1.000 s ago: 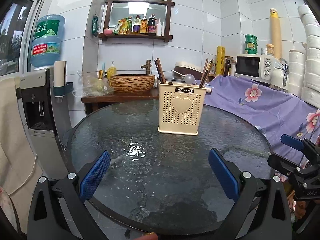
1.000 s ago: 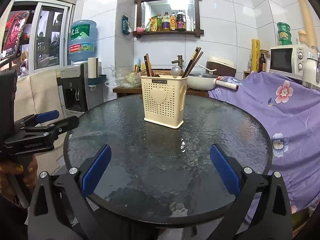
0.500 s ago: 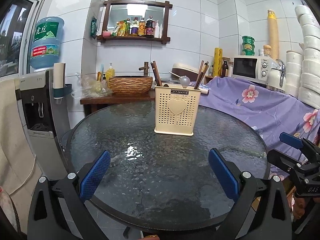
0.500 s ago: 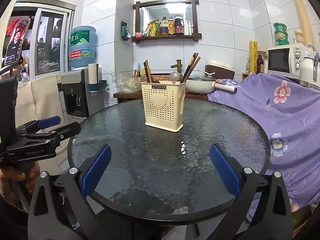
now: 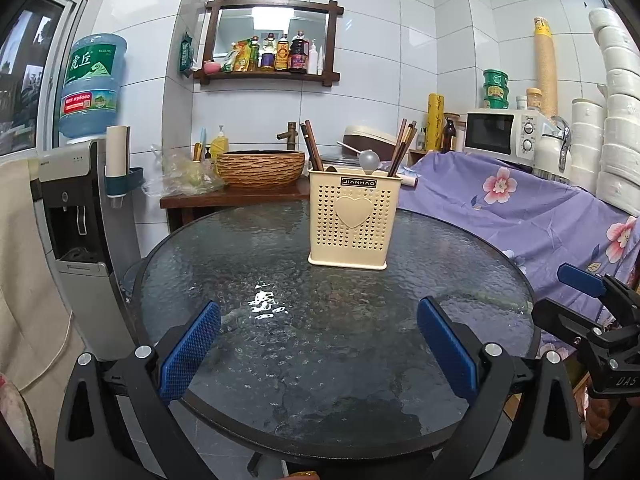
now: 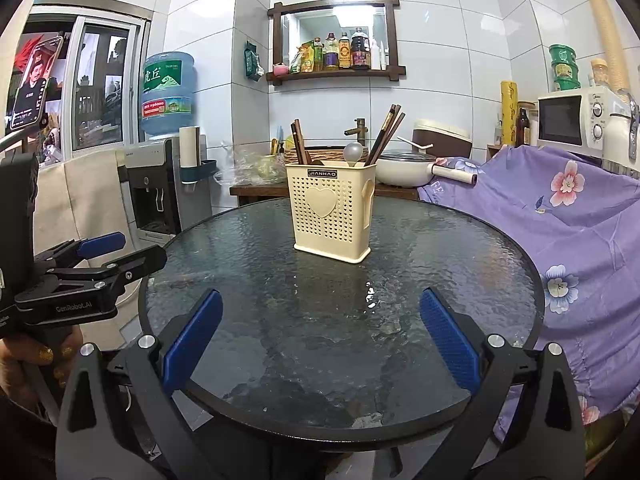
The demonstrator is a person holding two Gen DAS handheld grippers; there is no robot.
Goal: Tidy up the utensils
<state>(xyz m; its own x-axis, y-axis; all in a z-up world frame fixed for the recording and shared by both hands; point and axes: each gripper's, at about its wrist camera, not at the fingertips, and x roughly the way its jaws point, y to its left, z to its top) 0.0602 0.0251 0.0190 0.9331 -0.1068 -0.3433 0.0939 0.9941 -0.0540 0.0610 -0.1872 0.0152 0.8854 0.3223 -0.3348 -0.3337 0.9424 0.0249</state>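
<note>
Near the table's front edge, the left gripper (image 5: 318,344) and right gripper (image 6: 320,340) hang spread wide, both empty. Well beyond, the utensil holder (image 5: 354,224) stands mid-table (image 5: 224,276), holding chopsticks (image 5: 403,145) and spoon (image 5: 368,159). A clumsy reach could tip it.

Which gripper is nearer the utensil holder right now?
Neither clearly. The left gripper and right gripper both hang open at the table's near edge, well short of the utensil holder, left slightly left of it, right slightly right.
</note>
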